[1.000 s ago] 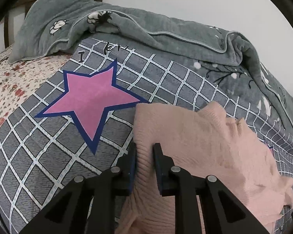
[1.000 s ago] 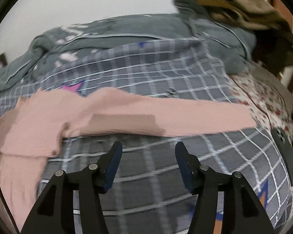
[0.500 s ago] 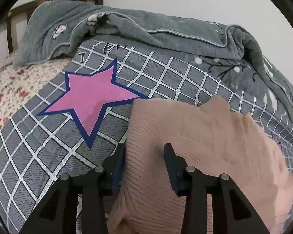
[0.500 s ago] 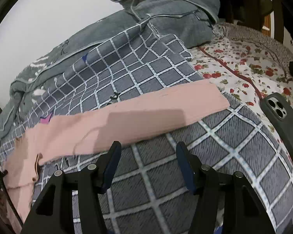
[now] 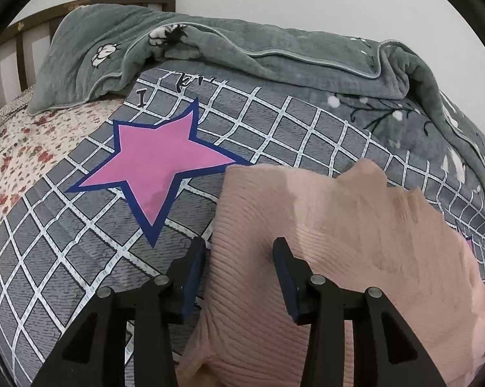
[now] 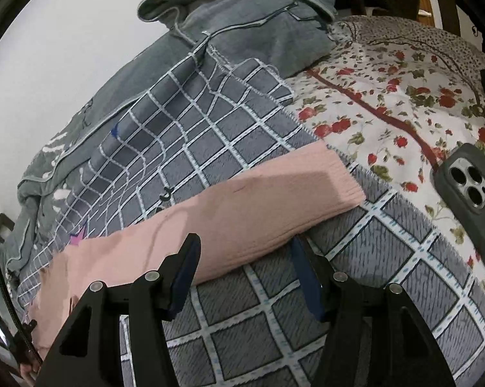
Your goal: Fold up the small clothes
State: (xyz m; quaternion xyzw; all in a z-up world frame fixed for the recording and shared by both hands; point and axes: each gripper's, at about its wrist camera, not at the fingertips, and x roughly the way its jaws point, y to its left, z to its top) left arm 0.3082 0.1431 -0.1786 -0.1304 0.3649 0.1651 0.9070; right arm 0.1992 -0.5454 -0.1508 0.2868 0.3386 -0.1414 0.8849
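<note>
A pink ribbed knit garment (image 5: 339, 225) lies on a grey checked blanket (image 5: 65, 258) with a pink star. My left gripper (image 5: 239, 258) is open, its jaws straddling the garment's near left edge without gripping it. In the right wrist view the garment's long sleeve (image 6: 258, 200) stretches out to the right, its cuff near the blanket's edge. My right gripper (image 6: 245, 258) is open, its fingers standing just before the sleeve's near edge.
A grey-green quilt (image 5: 242, 45) is bunched along the back by the wall. A floral sheet (image 6: 403, 103) lies to the right, with a phone in a dark case (image 6: 468, 187) on it. A wooden headboard (image 5: 23, 42) stands at far left.
My left gripper has opened and let go of the garment's edge. My right gripper has swung right along the sleeve and moved closer to it near the cuff.
</note>
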